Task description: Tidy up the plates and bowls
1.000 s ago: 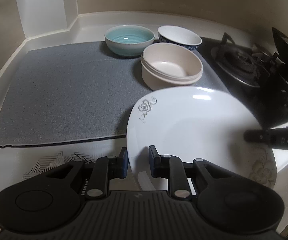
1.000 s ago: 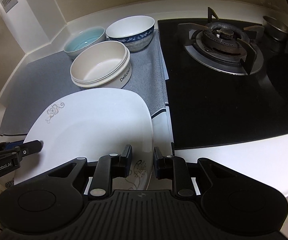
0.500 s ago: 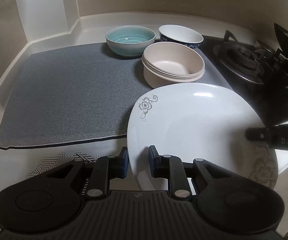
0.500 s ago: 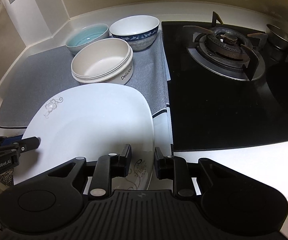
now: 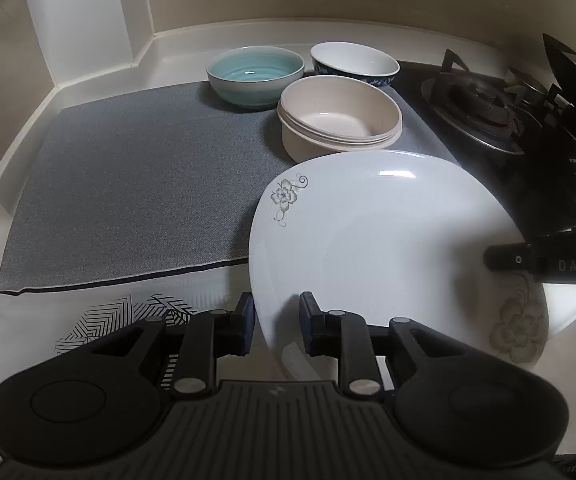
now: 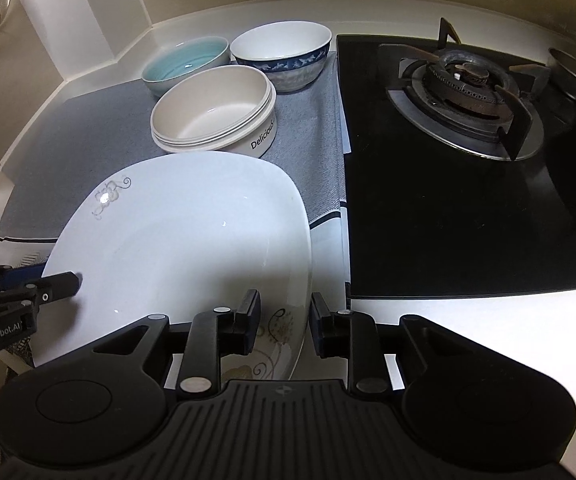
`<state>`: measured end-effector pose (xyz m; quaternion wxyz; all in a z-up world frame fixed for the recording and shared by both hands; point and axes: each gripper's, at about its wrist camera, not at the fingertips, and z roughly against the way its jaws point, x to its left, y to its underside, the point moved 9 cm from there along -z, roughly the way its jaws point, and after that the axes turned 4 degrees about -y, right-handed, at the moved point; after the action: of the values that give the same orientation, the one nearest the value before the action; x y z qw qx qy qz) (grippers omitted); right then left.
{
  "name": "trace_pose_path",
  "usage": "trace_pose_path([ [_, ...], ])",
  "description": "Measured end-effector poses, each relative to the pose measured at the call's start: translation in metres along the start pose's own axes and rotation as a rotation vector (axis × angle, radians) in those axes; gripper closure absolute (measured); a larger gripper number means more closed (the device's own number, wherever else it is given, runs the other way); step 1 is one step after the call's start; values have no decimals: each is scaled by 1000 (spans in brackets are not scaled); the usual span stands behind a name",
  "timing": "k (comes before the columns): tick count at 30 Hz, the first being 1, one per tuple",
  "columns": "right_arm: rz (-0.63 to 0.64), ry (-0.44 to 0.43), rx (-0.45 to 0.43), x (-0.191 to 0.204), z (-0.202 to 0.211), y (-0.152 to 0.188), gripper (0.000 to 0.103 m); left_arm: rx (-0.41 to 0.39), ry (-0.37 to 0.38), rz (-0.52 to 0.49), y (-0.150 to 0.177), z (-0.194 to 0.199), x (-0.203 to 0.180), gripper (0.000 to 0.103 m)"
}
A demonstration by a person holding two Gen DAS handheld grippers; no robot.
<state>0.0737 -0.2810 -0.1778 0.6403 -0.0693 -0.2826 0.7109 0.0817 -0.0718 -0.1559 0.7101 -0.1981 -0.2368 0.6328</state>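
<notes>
"Between the jaws of the left claw (image 5: 273, 320), what have you got?"

"The near-left rim of the white plate (image 5: 368, 240). The claw is only narrowly spread astride it. I cannot tell whether the pads are biting. The plate spreads ahead and to the right of the claw: a rounded square, glossy, with a small grey flower at the corner just ahead. Its left part lies over the grey mat (image 5: 127, 180)."

"And beyond it?"

"Just past the plate's far edge is a beige bowl (image 5: 340, 120). A teal bowl (image 5: 255, 72) and a blue-patterned bowl (image 5: 352, 62) stand further ahead."

"And from the right wrist?"

"The right claw (image 6: 283, 320) has the plate's near-right rim between its jaws, which are opening. The inner pad looks clear of the plate's face. The plate stretches ahead and to the left, and the stove (image 6: 468, 80) is off to the right."

"So which step?"

"I'd judge it's setting the plate down in front of the bowls. Next, both claws need to widen enough to clear the rim. Then they should back straight out so they don't drag the glazed plate."
</notes>
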Motion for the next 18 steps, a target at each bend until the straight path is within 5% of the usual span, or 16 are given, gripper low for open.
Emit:
trace_pose_path([
  [10,15,-37,5,-3,0,-1,76,2,-12,21,1,1,0,77],
  [18,-13,-98,41,-7,-6,-1,69,79,44,238,6,-4,12,67],
])
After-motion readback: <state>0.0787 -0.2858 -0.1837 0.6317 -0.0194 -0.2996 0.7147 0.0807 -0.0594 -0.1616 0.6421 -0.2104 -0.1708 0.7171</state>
